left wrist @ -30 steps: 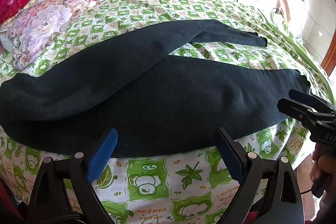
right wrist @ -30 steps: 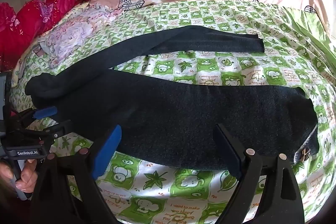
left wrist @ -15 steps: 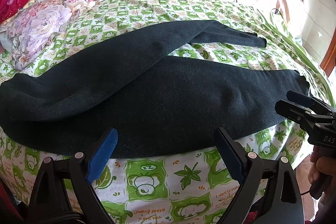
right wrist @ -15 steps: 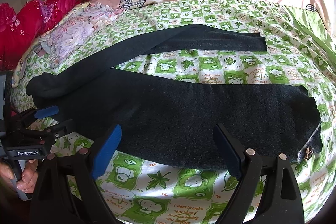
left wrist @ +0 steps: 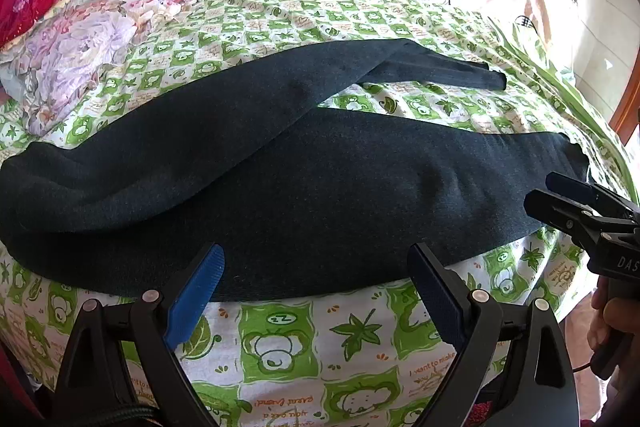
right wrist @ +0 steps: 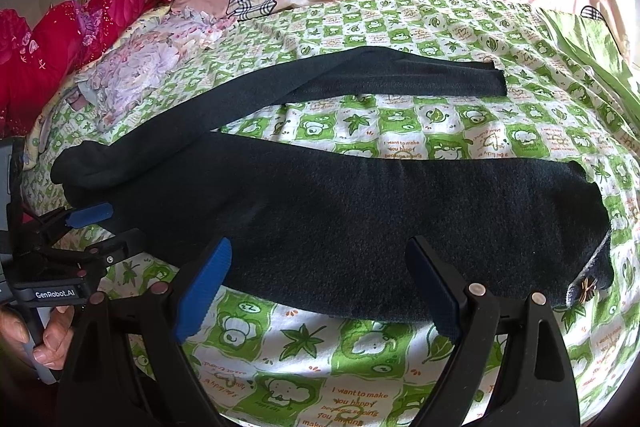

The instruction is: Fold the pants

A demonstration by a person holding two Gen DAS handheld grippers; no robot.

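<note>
bow trim (right wrist: 587,289) — right view only

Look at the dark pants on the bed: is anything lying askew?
Yes. The pants lie unfolded; the far leg splays away from the near leg, with green sheet showing between them.

Dark navy knit fabric pants (left wrist: 320,187) lie flat across the bed just ahead of both tongs, unfolded, legs splayed in a V: one near, the other angled farther away.
</note>
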